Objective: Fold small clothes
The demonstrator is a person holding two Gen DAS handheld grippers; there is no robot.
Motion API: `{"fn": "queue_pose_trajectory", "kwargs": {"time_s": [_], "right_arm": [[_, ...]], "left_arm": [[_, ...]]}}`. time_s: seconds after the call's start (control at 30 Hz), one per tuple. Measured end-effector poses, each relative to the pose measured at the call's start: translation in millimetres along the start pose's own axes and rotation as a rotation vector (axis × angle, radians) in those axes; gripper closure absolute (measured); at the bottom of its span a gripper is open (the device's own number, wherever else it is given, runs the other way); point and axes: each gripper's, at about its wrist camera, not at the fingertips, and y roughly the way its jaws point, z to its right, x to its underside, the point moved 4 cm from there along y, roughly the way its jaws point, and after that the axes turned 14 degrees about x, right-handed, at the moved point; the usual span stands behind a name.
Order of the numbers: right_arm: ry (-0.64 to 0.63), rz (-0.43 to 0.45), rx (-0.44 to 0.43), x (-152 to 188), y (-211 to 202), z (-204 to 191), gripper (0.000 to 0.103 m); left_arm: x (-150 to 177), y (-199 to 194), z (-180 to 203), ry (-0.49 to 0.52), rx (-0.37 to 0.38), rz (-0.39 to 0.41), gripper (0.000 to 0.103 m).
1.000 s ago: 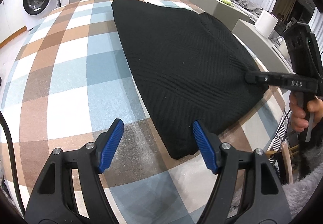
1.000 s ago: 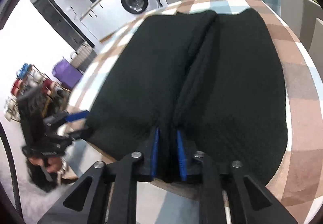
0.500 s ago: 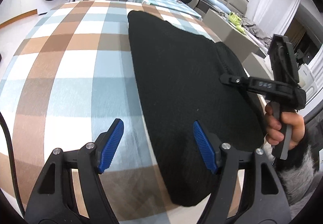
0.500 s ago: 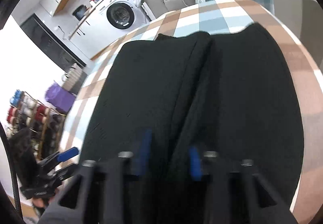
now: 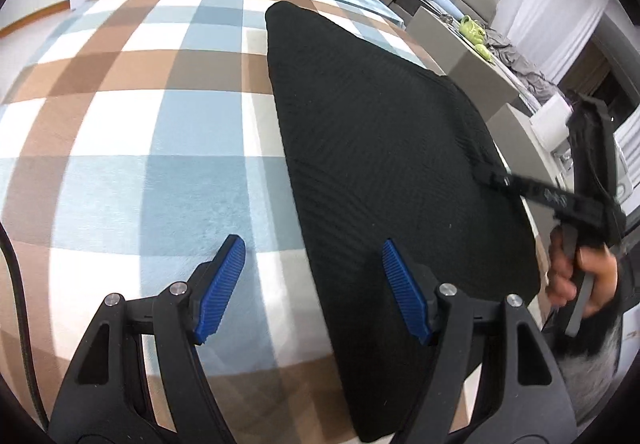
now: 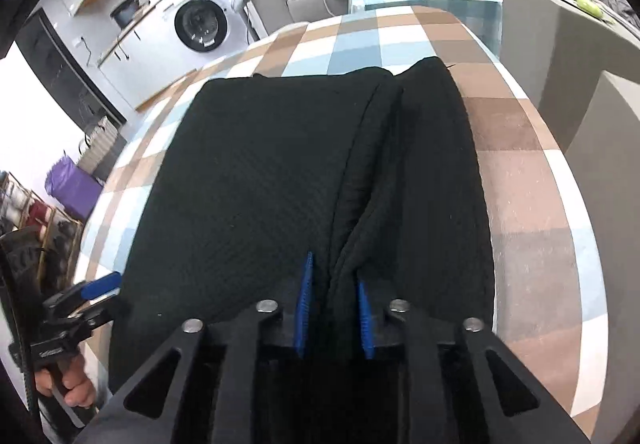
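Checked surface (image 5: 132,148) carries the black knit garment (image 5: 384,164) along its right side; your left tongs (image 5: 312,284) gape empty, your right tongs (image 6: 334,308) have just been opening around a raised fold.

Open checked desk (image 5: 132,148) lies bare to the left of my black garment (image 5: 384,164); grey cabinets (image 6: 580,56) crowd its right edge, hemming my right hand-held gripper (image 6: 335,308).

The black garment (image 5: 384,172) runs out of frame at the bottom edge in the left wrist view. In the right wrist view its near hem is hidden behind the right gripper (image 6: 335,304). The person's hand (image 5: 576,276) beside the garment is motion-blurred.
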Motion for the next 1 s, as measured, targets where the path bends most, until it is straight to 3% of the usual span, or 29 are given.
{"fn": "queue_pose_trajectory", "kwargs": {"time_s": [0.03,0.1,0.23,0.3,0.37,0.43,0.6,0.7,0.87,1.0], "right_arm": [[0.002,-0.002,-0.016,5,-3,1,0.064],[0.007,0.003,-0.031,12,-8,0,0.061],[-0.007,0.012,-0.047,31,-14,5,0.060],[0.001,0.026,-0.061,34,-14,5,0.059],[0.017,0.027,-0.069,34,-11,7,0.059],[0.020,0.028,-0.067,35,-11,6,0.057],[-0.001,0.028,-0.051,34,-6,-6,0.056],[-0.043,0.037,-0.058,34,-3,-25,0.056],[-0.107,0.012,-0.168,35,3,-69,0.056],[-0.169,-0.028,-0.245,32,8,-93,0.055]], "left_arm": [[-3,4,0,0.003,0.004,0.005,0.034],[-7,9,1,0.006,0.006,0.010,0.036],[-18,25,4,0.006,0.022,0.022,0.056],[-23,30,4,-0.002,0.014,0.041,0.061],[-29,35,1,-0.032,0.011,0.049,0.083],[-31,37,0,-0.043,0.022,0.063,0.088],[-30,31,4,0.036,-0.056,0.082,0.094],[-30,16,-9,0.021,-0.080,0.102,0.095],[-28,-16,-43,-0.003,-0.170,0.129,0.095],[-27,-30,-56,-0.008,-0.193,0.115,0.095]]}}
